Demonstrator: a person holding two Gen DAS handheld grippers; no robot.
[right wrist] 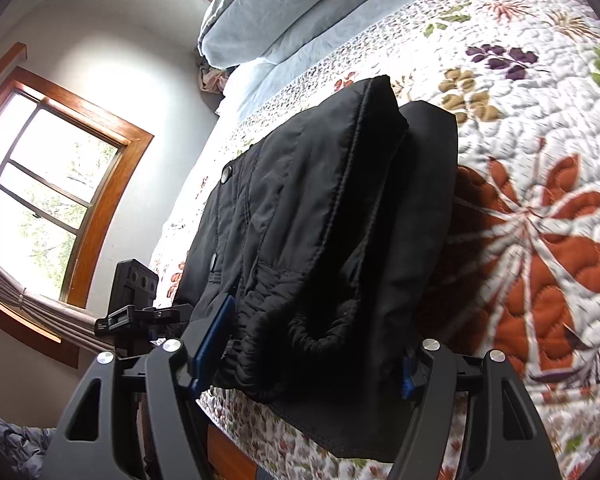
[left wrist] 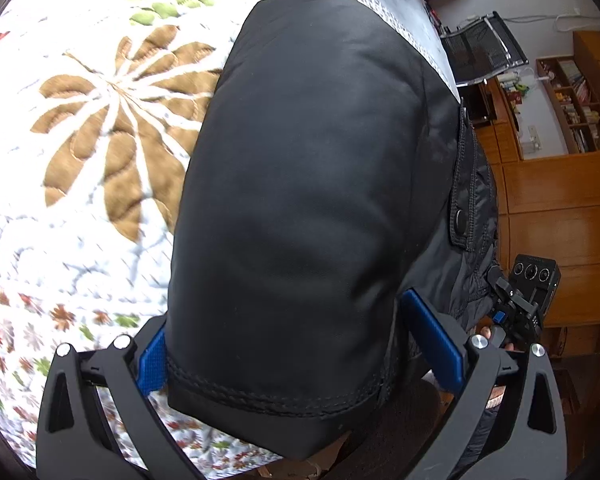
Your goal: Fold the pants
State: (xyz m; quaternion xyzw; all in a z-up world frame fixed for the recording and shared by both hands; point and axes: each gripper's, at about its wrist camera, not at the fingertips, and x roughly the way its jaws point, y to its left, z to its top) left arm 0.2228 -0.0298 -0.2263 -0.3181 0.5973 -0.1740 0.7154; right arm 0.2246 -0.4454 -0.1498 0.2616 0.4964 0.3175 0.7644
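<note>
Black padded pants (left wrist: 300,200) bridge both grippers over quilt (left wrist: 80,140). Left gripper (left wrist: 303,360) and right gripper (right wrist: 307,344) each clamp a thick folded end. Risk: bulky, slick layers may slide between pads, skewing the fold.

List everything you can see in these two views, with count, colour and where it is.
Pants: one, black, partly folded on the bed, hem between the left gripper's fingers, waist end between the right's.
Quilt: one, white with leaf print, covering the bed.
Pillows: stack, pale blue, head of bed; count unclear.
Window: wood-framed, on the wall beside the bed.
Shelving: brown wood, holding books and small items.
Left gripper: black, blue pads, closed on the hem.
Right gripper: black, blue pads, around the waist end.
</note>
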